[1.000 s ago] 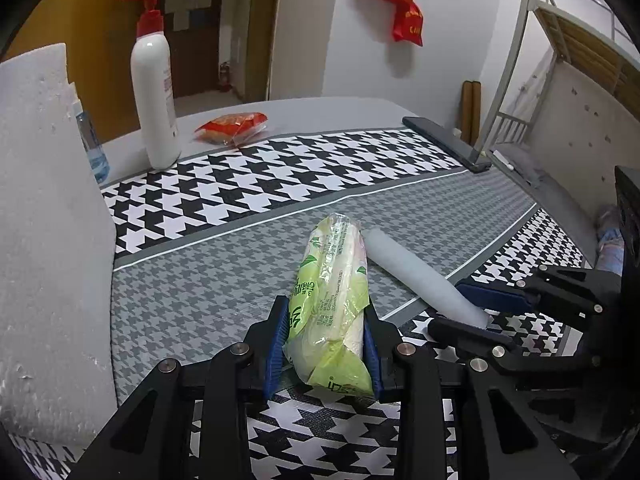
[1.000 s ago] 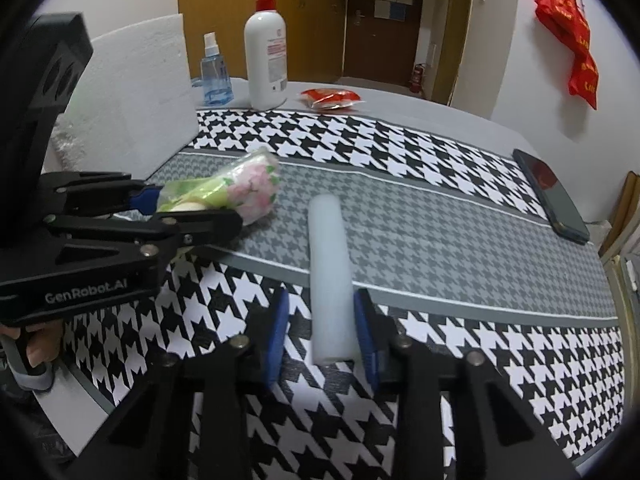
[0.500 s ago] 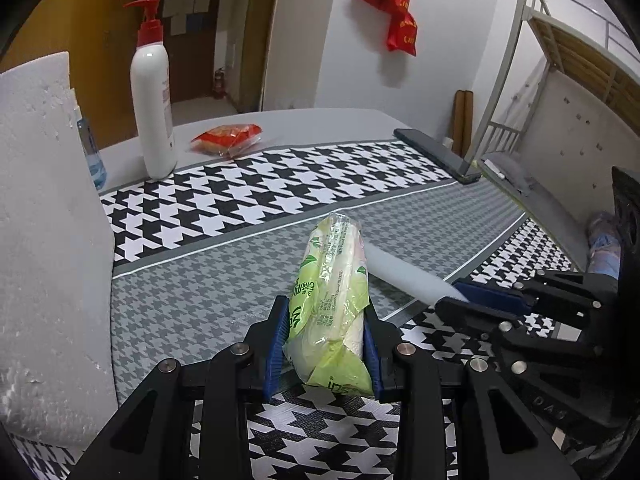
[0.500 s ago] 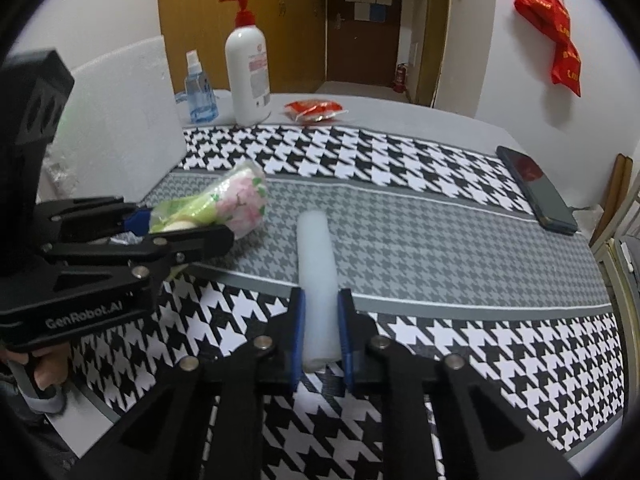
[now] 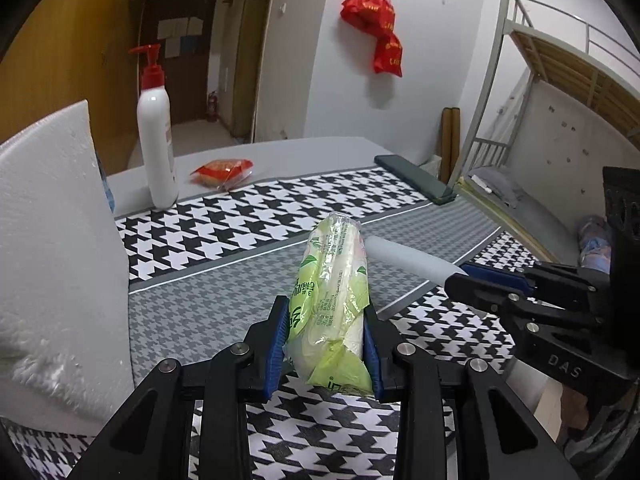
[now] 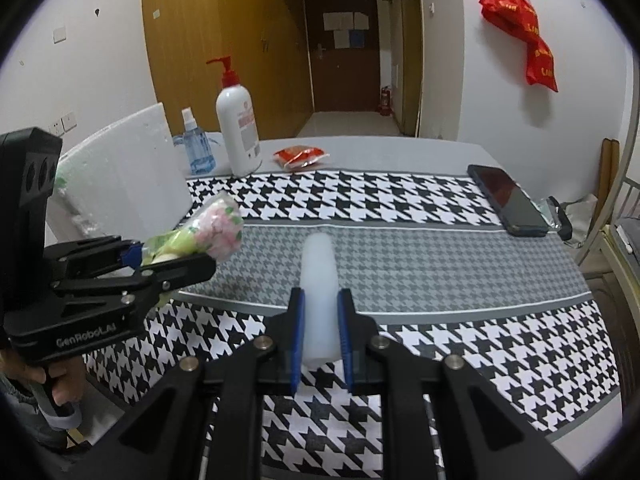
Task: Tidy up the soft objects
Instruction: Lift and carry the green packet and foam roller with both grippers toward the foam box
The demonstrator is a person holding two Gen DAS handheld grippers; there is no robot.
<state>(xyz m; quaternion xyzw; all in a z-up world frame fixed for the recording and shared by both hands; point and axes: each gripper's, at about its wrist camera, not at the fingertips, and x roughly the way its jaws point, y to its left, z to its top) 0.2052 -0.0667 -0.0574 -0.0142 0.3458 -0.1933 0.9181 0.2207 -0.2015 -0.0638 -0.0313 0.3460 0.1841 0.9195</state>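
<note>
Both claws loaded: left gripper [image 5: 325, 346] pinching green tissue pack [image 5: 334, 292], right gripper [image 6: 320, 338] clamped on white foam roll [image 6: 319, 292], both held above houndstooth cloth [image 6: 440, 240]. Carry step; next probably needs drop spot, gentle release.

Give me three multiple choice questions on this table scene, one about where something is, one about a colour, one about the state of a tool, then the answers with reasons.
1. Where does the phone lie?
A. at the right end of the cloth
B. beside the pump bottle
C. on the foam board

2. What colour is the pump bottle's cap?
A. blue
B. red
C. white

3. What is the right tool doing?
A. standing open over bare cloth
B. gripping the foam roll
C. gripping the spray bottle

Answers:
1 A, it lies on the cloth's right end, far from the bottles.
2 B, the pump head is red.
3 B, both pads press the roll's sides.
</note>
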